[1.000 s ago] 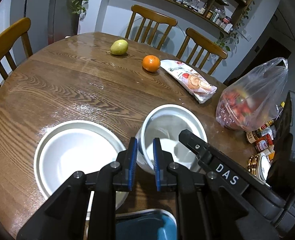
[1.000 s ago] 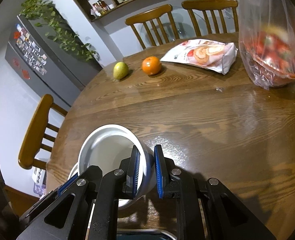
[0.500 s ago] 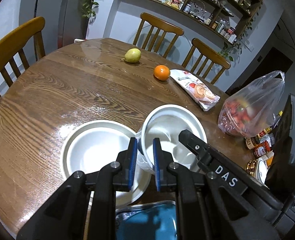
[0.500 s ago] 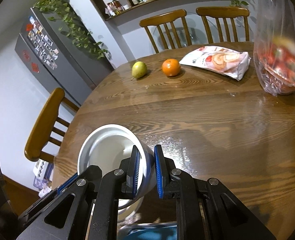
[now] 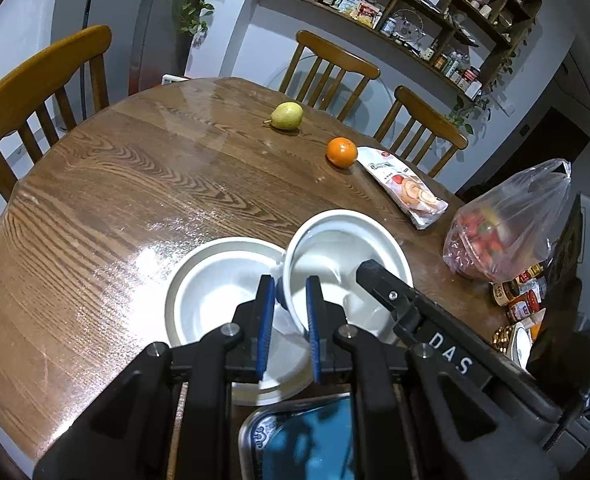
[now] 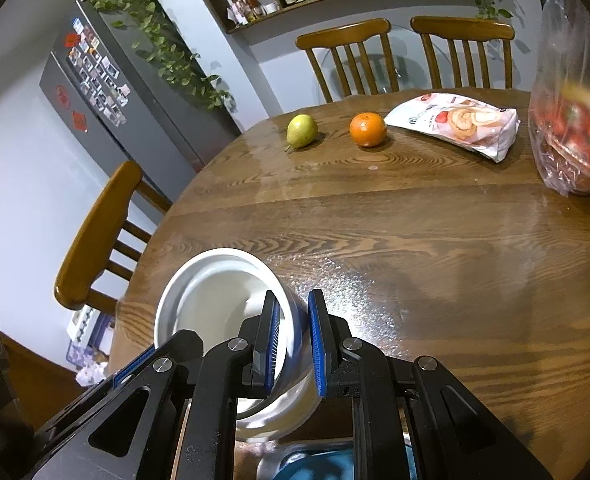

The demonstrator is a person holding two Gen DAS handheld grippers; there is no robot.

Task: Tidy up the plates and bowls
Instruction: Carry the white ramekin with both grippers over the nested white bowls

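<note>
Both grippers hold one white bowl (image 5: 343,248) by its rim, lifted and tilted above the table. My left gripper (image 5: 287,312) is shut on the bowl's left rim. My right gripper (image 6: 293,328) is shut on the opposite rim of the same bowl (image 6: 215,296); its black arm (image 5: 435,336) crosses the left wrist view. A second, wider white bowl (image 5: 215,280) rests on the wooden table (image 5: 115,200), below and left of the held one. A blue plate with a pale rim (image 5: 307,440) lies at the near table edge under the grippers.
A pear (image 5: 287,116), an orange (image 5: 341,152) and a snack packet (image 5: 407,188) lie at the far side. A clear plastic bag of red food (image 5: 507,232) stands at the right with jars (image 5: 519,300) beside it. Wooden chairs (image 5: 35,92) ring the table.
Both grippers have lifted the bowl higher and carried it left, so it now overlaps the wider bowl. The table looks smaller and farther in both views.
</note>
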